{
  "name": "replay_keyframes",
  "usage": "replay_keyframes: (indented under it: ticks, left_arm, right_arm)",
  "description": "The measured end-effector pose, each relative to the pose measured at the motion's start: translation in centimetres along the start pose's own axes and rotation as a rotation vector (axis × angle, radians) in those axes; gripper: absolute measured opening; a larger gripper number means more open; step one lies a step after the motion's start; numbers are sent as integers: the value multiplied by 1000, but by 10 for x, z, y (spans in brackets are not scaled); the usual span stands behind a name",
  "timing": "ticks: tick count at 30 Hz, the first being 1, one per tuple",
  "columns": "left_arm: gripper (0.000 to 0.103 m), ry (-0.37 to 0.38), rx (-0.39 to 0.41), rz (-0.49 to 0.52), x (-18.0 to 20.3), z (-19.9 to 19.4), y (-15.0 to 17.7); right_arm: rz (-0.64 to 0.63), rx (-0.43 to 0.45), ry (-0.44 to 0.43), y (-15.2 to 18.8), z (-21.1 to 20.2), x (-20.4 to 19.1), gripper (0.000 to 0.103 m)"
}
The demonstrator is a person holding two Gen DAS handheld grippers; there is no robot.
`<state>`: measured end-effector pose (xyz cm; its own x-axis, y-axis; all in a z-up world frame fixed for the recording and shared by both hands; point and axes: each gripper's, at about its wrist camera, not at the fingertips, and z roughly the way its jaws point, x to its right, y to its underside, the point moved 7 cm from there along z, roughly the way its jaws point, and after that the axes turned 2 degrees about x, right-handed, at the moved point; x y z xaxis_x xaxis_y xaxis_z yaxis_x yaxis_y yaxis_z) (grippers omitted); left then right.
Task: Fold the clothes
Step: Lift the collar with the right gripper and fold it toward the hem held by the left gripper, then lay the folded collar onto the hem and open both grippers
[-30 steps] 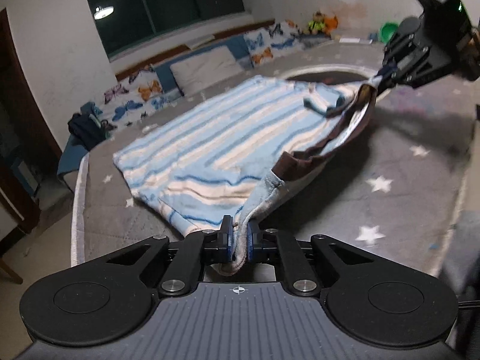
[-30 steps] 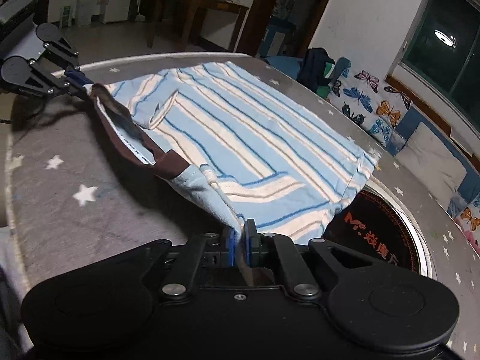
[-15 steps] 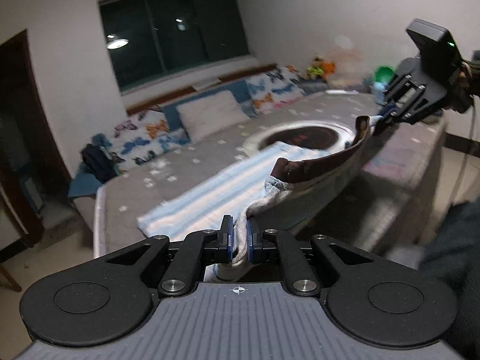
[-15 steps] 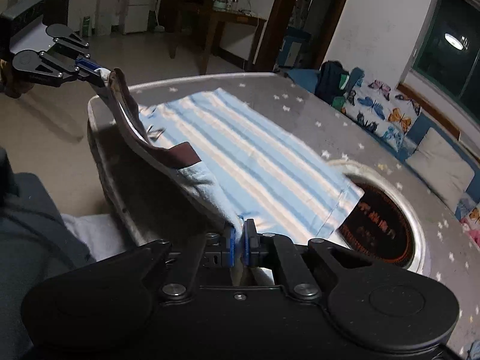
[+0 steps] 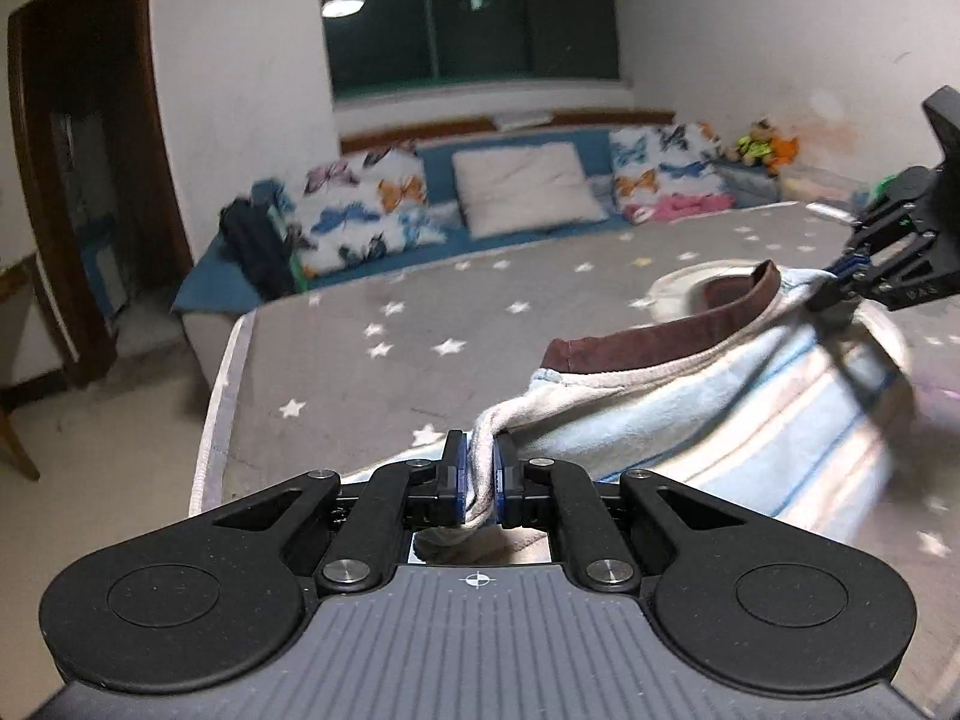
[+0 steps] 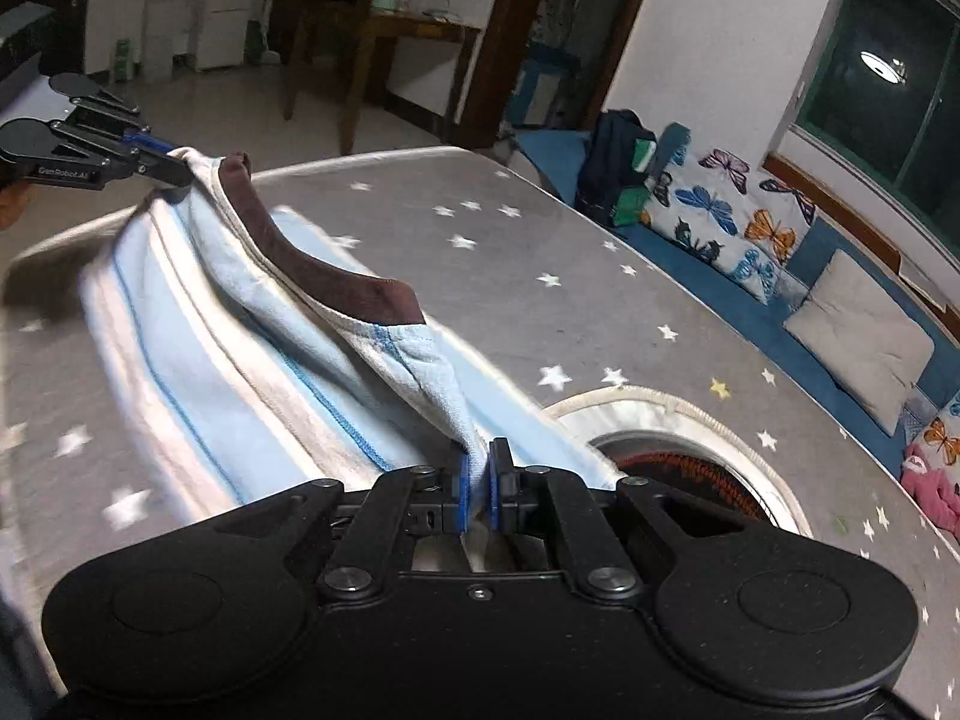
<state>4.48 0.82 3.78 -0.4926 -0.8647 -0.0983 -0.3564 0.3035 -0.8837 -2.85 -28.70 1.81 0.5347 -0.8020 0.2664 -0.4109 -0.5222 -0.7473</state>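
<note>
Striped shirt held up by both shoulders over the bed.

The left tool is clenched on one shoulder of the striped shirt, the right tool on the other; the brown collar is stretched between them, the body trailing onto the bed ahead. For a clean fold, both grips are best kept level, the cloth taut, and the shirt lowered evenly.

One striped shirt, two butterfly cushions, one white pillow.
</note>
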Motion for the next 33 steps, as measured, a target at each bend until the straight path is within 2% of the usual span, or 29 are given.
replay_keyframes:
  ticks: [6,8,11,13,15,16,17,18,20,24,27,33]
  left_arm:
    - [9,-17,-53,-76,-23,52,-1]
    - [9,-22,-72,-104,-30,62,6]
    - [11,-36,-95,-131,-35,75,11]
    - [16,-53,-102,-142,-37,79,13]
    - [18,-63,-102,-154,-38,80,13]
    - [19,-66,-101,-162,-39,79,13]
    - [23,-72,-98,-167,-40,78,12]
    - [32,-84,-92,-168,-41,76,11]
    - [37,-116,-77,-169,-45,70,10]
    - [37,-129,-51,-201,-50,54,1]
    - [36,-106,-20,-179,-35,42,-6]
    - [34,26,-24,-172,6,51,-8]
  right_arm:
    - [73,-52,-5,3,62,26,7]
    - [90,-54,-4,5,69,30,7]
    - [137,-67,-4,11,86,39,13]
    - [168,-68,-1,13,95,45,22]
    - [209,-61,22,15,95,54,35]
    - [213,-57,26,15,93,53,38]
    - [227,-50,44,13,88,59,41]
    - [241,-42,63,12,83,65,46]
    - [256,-32,74,10,80,68,50]
    - [263,-18,49,5,85,59,50]
    - [269,-8,30,1,89,52,50]
    - [280,13,-7,-7,96,38,41]
